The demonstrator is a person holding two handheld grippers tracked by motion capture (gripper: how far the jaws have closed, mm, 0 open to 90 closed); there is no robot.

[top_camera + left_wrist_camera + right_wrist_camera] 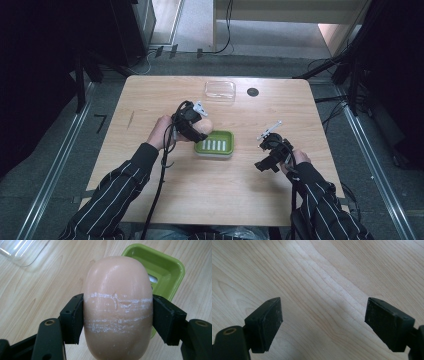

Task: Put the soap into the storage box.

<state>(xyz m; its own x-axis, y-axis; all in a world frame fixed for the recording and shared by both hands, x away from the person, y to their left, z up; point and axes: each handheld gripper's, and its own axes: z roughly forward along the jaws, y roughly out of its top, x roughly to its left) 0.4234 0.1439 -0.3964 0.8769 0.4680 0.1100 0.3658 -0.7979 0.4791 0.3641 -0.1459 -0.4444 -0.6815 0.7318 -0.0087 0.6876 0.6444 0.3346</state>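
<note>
My left gripper [200, 126] is shut on a peach-coloured soap bar [117, 307], its black pads pressing both sides of the bar, which carries white scuff lines. I hold the soap bar [204, 125] just above the left rim of a green soap dish [216, 143] with white ribs inside. In the left gripper view the green soap dish [162, 265] lies behind the bar at the upper right. My right gripper [263, 161] stands open over bare wood to the right of the dish, and in its own view the right gripper [323, 322] has nothing between its jaws.
A clear plastic lid [220, 90] lies at the far middle of the wooden table [150, 100], with a dark round cap [253, 92] beside it. The clear plastic lid [22, 251] also shows at the upper left of the left gripper view.
</note>
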